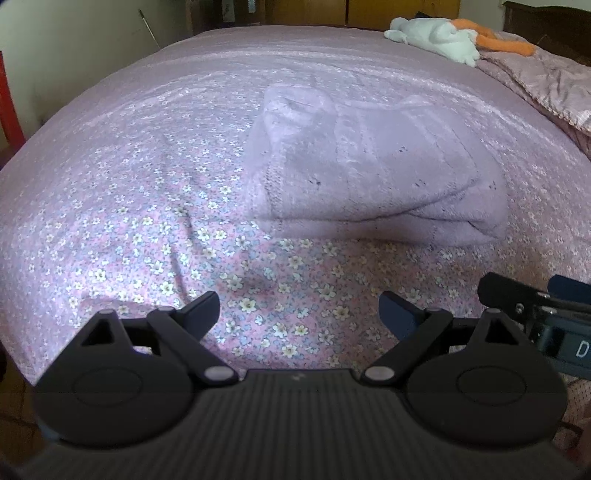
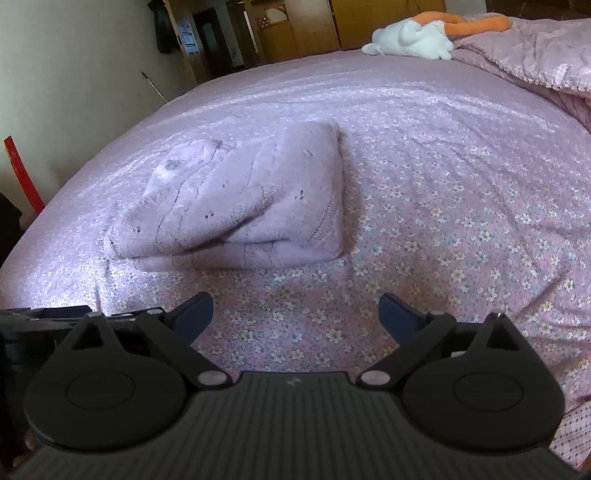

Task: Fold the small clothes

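Note:
A lilac knitted garment [image 1: 373,170] lies folded into a thick bundle on the floral bedsheet [image 1: 155,206]. In the right wrist view the same garment [image 2: 240,210] sits ahead and to the left. My left gripper [image 1: 299,310] is open, empty, and hovers over the sheet a little short of the bundle. My right gripper [image 2: 295,310] is also open with nothing between its fingers, back from the bundle's right corner. Part of the right gripper shows at the right edge of the left wrist view.
A white and orange plush toy [image 1: 443,37] lies at the far side of the bed, next to a crumpled pink quilt [image 2: 535,48]. Wooden cupboards [image 2: 295,33] and a pale wall stand beyond the bed. A red post [image 2: 22,170] is at the left.

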Demonstrator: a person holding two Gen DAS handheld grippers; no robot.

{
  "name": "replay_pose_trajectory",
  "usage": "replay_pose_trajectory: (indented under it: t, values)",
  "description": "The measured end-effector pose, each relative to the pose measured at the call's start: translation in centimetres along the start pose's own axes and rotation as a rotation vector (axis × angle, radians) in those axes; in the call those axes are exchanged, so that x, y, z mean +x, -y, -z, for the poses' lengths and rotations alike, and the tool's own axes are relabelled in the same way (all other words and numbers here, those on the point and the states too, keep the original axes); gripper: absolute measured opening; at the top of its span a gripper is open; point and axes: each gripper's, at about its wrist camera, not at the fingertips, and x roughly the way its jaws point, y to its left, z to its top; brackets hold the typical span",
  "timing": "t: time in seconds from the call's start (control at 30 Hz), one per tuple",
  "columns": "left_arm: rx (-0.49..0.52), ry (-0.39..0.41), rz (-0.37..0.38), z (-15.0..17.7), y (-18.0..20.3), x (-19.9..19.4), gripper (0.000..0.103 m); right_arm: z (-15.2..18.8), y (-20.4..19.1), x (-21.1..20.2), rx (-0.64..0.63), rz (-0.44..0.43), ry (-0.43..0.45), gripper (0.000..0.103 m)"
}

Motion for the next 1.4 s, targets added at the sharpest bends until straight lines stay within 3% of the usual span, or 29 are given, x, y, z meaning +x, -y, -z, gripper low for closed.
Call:
replay_pose_trajectory:
  t: [1.4]
  values:
    - [0.003,-0.009,0.007,0.22,0.22,-0.17,0.094,0.16,-0.09,-0.07,-0.005,0.002,0.003,0.1]
